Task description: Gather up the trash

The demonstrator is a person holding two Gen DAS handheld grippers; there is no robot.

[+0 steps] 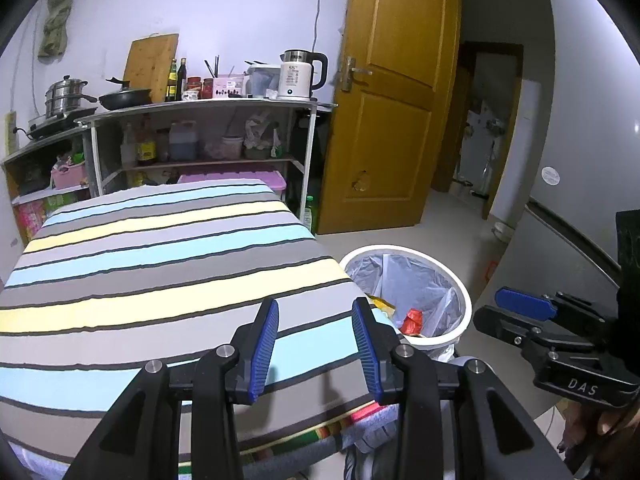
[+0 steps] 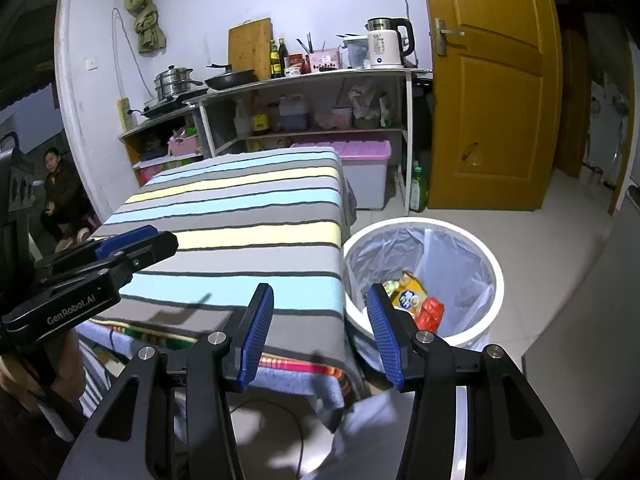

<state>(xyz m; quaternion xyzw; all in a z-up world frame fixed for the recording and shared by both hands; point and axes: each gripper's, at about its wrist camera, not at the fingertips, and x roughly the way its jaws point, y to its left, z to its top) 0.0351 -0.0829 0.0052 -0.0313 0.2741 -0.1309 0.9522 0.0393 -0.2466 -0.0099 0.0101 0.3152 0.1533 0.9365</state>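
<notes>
A white round bin (image 1: 464,292) (image 2: 494,280) lined with a clear bag stands on the floor right of the striped table (image 1: 160,264) (image 2: 240,216). Inside lie a red wrapper (image 1: 412,320) (image 2: 431,312) and a yellow packet (image 2: 408,292). My left gripper (image 1: 316,344) is open and empty over the table's near right corner. My right gripper (image 2: 320,328) is open and empty, between the table edge and the bin. Each gripper shows in the other's view: the right one (image 1: 520,312), the left one (image 2: 132,246).
Shelves (image 1: 200,132) with pots, a pan, bottles and a kettle (image 1: 300,76) stand behind the table. A pink-lidded box (image 2: 360,172) sits under them. A wooden door (image 1: 392,100) stands open at right. A person (image 2: 60,196) sits far left.
</notes>
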